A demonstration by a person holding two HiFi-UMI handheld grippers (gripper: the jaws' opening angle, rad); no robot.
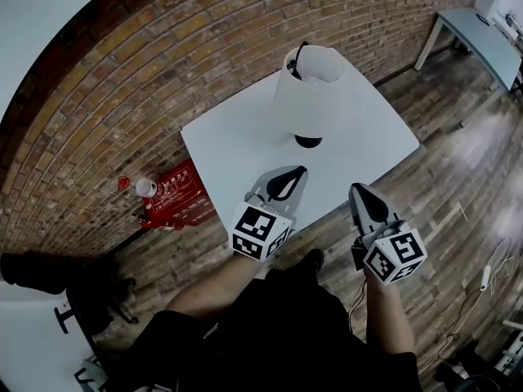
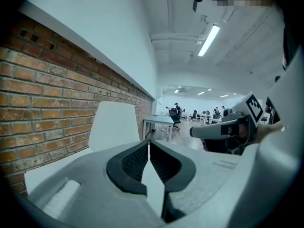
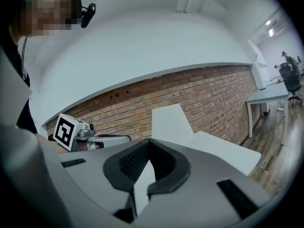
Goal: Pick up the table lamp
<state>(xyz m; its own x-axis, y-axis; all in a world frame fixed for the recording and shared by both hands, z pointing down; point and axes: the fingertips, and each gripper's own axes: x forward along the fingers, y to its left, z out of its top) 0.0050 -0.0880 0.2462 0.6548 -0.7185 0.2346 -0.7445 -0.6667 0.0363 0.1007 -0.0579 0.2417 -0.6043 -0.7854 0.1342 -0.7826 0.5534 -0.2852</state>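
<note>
1. Two hand-held grippers point at a white-shaded table lamp with a black round base. The lamp stands upright about the middle of a white square bench, well apart from both grippers.
2. Left gripper: its tips are over the bench, just inside the near edge. Its own view shows the jaws pressed together with nothing between them.
3. Right gripper: its tips are at the bench's near right edge. Its jaws are likewise closed and empty.
4. Only the head view shows the lamp's base, the open top of the shade and a red box on the wooden floor by the brick wall.
5. In both gripper views the lamp shows only as a pale shade rising behind the jaws, its base hidden.
6. Only the left gripper view takes in a long office with desks and distant people, and the right gripper alongside. The right gripper view shows the left gripper's marker cube.
</note>
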